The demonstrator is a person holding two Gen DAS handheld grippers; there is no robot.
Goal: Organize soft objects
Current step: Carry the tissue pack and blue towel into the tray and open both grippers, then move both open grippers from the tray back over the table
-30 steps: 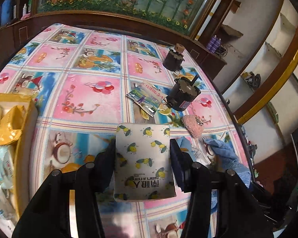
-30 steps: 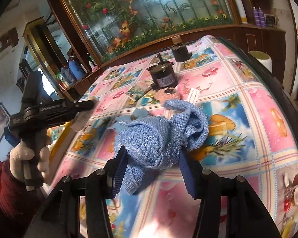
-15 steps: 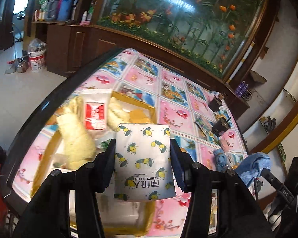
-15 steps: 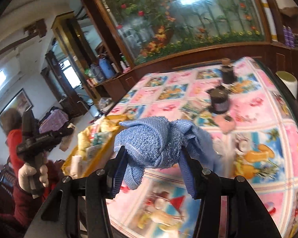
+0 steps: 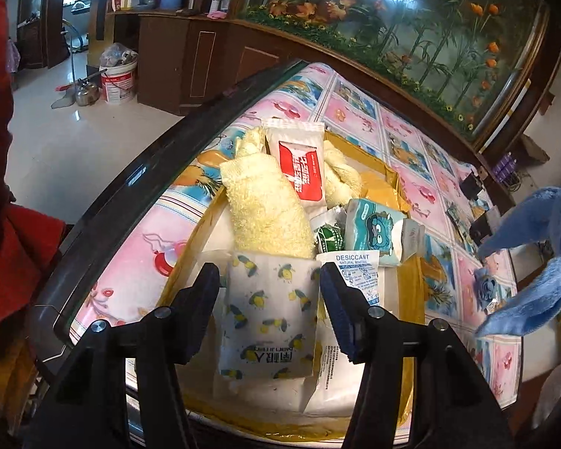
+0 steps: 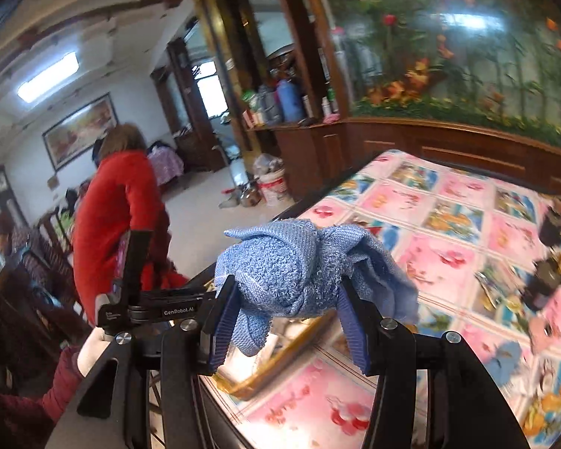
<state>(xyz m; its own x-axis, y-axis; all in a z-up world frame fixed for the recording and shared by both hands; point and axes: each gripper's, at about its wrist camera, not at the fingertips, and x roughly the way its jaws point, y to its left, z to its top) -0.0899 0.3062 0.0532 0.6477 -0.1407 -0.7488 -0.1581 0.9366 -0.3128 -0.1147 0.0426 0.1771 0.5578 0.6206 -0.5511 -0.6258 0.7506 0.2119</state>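
Your left gripper (image 5: 269,301) hangs over the yellow tray (image 5: 411,288), fingers spread, with the lemon-print tissue pack (image 5: 267,318) sitting between them. There's a visible gap on both sides of the pack, so it's not pinched; it looks to rest on the white packets at the tray's near end. Just beyond it lie a yellow towel (image 5: 265,205), a red-and-white pouch (image 5: 303,172), a teal tissue pack (image 5: 374,230) and a desiccant packet (image 5: 357,273), all inside the tray. The tray sits on the fruit-print tablecloth (image 5: 355,112), near the table's edge.

Your right gripper (image 6: 286,308) is held up above the table edge, fingers pinching the bunched blue towel (image 6: 288,273), whose loose ends droop to the right. In the left wrist view the same towel hangs at the right side, above the cloth. The right wrist view is motion-blurred. A person in a red coat (image 6: 119,224) stands further back on the left.
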